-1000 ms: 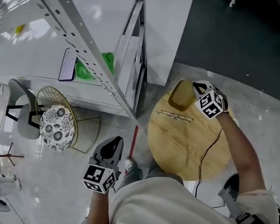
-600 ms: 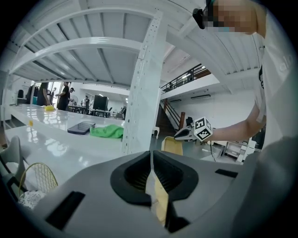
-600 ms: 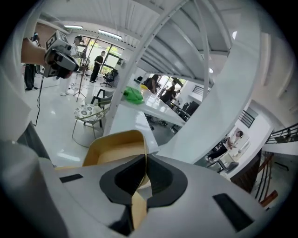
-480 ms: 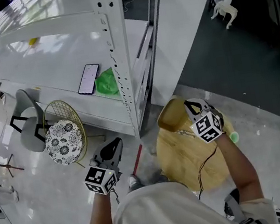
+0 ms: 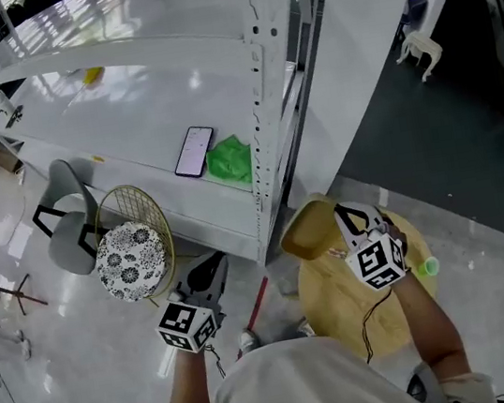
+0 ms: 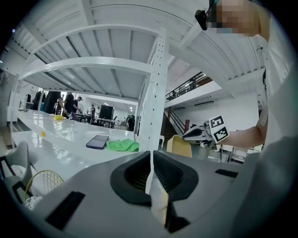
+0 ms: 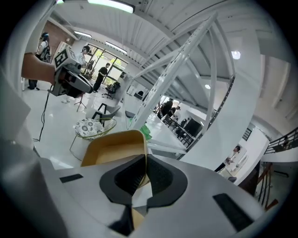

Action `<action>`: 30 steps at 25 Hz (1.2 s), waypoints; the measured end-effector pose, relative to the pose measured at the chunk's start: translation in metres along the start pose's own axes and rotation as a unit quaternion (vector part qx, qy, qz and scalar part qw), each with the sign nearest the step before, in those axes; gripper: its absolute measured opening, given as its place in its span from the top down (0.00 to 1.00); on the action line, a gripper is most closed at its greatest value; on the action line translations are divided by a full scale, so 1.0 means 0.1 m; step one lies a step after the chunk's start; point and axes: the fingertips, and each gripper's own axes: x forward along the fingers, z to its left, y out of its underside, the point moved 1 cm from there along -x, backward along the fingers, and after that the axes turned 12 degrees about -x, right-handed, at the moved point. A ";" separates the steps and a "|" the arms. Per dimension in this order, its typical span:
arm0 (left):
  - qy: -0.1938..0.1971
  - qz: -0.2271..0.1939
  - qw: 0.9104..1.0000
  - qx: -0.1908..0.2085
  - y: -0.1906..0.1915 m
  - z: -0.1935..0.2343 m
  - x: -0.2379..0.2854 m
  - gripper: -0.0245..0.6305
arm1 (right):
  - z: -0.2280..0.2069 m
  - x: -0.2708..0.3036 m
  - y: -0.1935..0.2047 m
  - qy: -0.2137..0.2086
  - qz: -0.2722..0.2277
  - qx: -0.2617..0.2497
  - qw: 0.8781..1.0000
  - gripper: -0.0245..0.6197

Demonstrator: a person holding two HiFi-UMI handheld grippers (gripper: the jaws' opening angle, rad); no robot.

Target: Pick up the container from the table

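jaws: right gripper (image 5: 344, 217) clamped on one container (image 5: 306, 232) | left gripper (image 5: 210, 271) closed, empty | one table (image 5: 332, 299)

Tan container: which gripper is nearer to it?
Right. The right gripper is shut on the tan container, gripping its wall. The left gripper, shut and empty, hangs apart to its left, on the far side of the shelf post.

The head view looks steeply down from above the person onto the white metal shelf rack (image 5: 260, 100) and the round wooden table (image 5: 329, 297). The left gripper view sits low and near the rack, facing almost level. The right gripper view tilts downward toward the rack. All three views share the green cloth (image 5: 230, 161) (image 6: 122, 145) (image 7: 145, 131) and the tan rectangular container (image 5: 306, 233) (image 6: 179, 145) (image 7: 109, 148).
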 end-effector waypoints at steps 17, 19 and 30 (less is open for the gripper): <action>0.004 -0.003 1.000 0.012 -0.07 0.05 -0.11 0.91 | 0.21 -0.23 -0.32 0.043 -0.005 0.000 0.999 0.90; 0.006 -0.003 1.000 0.013 -0.07 0.05 -0.10 0.91 | 0.23 -0.24 -0.33 0.043 -0.006 0.002 0.999 0.90; 0.012 0.000 1.000 0.011 -0.06 0.01 -0.06 0.91 | 0.28 -0.28 -0.29 0.042 -0.002 0.005 0.999 0.90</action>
